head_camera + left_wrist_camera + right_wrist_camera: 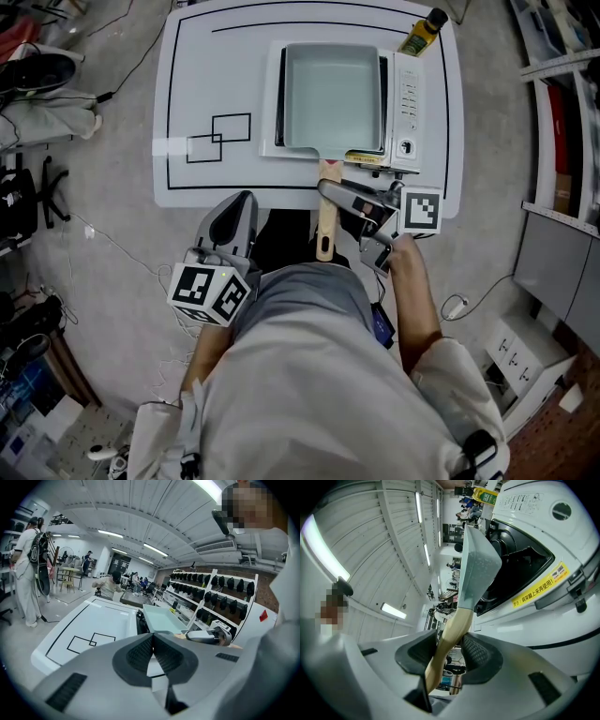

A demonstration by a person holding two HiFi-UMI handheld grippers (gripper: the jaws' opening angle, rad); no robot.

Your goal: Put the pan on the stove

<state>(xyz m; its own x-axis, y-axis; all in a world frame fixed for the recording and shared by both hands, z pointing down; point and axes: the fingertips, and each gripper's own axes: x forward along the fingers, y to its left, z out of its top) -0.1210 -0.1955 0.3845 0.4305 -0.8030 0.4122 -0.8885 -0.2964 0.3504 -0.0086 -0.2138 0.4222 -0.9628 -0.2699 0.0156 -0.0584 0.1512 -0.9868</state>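
Pan, clamped by its handle in the right tongs, was best set level on the stove; left tongs were closed, empty.

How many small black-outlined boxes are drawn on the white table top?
2. Both lie left of the white countertop stove: the farther small black-outlined box and the nearer small black-outlined box, their corners overlapping. None appears hidden.
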